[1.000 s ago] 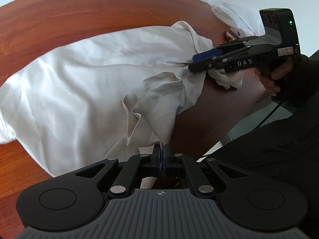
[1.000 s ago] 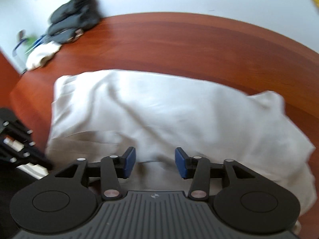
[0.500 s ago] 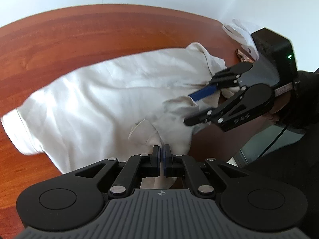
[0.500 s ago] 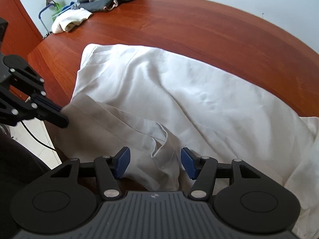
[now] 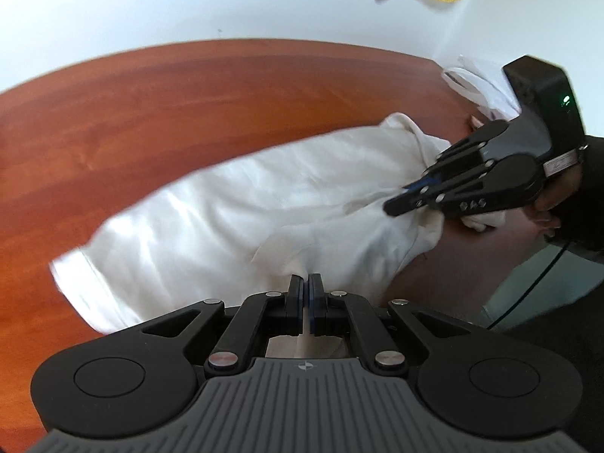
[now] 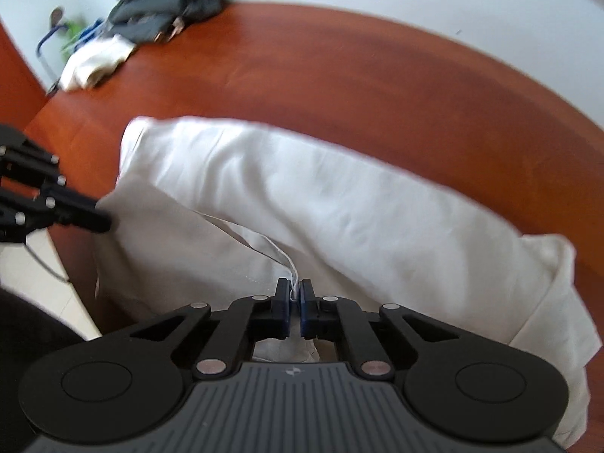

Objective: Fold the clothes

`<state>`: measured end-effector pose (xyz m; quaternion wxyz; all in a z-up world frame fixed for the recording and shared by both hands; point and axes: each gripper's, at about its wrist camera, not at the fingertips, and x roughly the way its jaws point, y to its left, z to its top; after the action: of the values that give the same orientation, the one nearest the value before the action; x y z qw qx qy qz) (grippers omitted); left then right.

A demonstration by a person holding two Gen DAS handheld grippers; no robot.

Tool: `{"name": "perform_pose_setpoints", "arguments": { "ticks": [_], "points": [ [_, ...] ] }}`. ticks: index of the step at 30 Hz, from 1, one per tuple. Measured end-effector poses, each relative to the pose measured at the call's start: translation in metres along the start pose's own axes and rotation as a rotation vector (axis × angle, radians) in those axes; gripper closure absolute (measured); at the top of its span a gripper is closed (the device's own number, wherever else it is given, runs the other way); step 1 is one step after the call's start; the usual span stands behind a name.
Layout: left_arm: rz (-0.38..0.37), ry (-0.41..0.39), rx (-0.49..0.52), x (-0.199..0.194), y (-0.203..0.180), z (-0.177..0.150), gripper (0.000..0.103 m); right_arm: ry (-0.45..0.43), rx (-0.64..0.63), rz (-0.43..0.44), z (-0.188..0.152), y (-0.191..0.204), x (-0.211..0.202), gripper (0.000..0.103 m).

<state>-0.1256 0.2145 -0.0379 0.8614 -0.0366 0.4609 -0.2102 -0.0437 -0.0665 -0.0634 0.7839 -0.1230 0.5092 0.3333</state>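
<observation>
The right gripper (image 6: 295,294) has just clamped its fingers onto the shirt (image 6: 339,219) edge, joining the left gripper (image 5: 306,290), already clenched on the shirt, so lifting off the tabletop (image 5: 188,113) can start.

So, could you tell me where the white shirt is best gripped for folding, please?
Probably along the near hem of the white shirt, coming from the table's front edge: that edge lifts free, and both the left gripper and right gripper already pinch it there.
</observation>
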Motion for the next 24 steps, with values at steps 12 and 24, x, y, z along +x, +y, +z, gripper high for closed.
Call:
{"name": "perform_pose_setpoints", "arguments": {
  "ticks": [12, 24],
  "points": [
    [0.101, -0.108, -0.007, -0.001, 0.043, 0.077, 0.100, -0.144, 0.015, -0.141, 0.079, -0.012, -0.007, 0.098],
    [0.138, -0.124, 0.005, 0.018, 0.094, 0.140, 0.100, -0.186, 0.062, -0.231, 0.158, -0.052, 0.024, 0.098]
  ]
}}
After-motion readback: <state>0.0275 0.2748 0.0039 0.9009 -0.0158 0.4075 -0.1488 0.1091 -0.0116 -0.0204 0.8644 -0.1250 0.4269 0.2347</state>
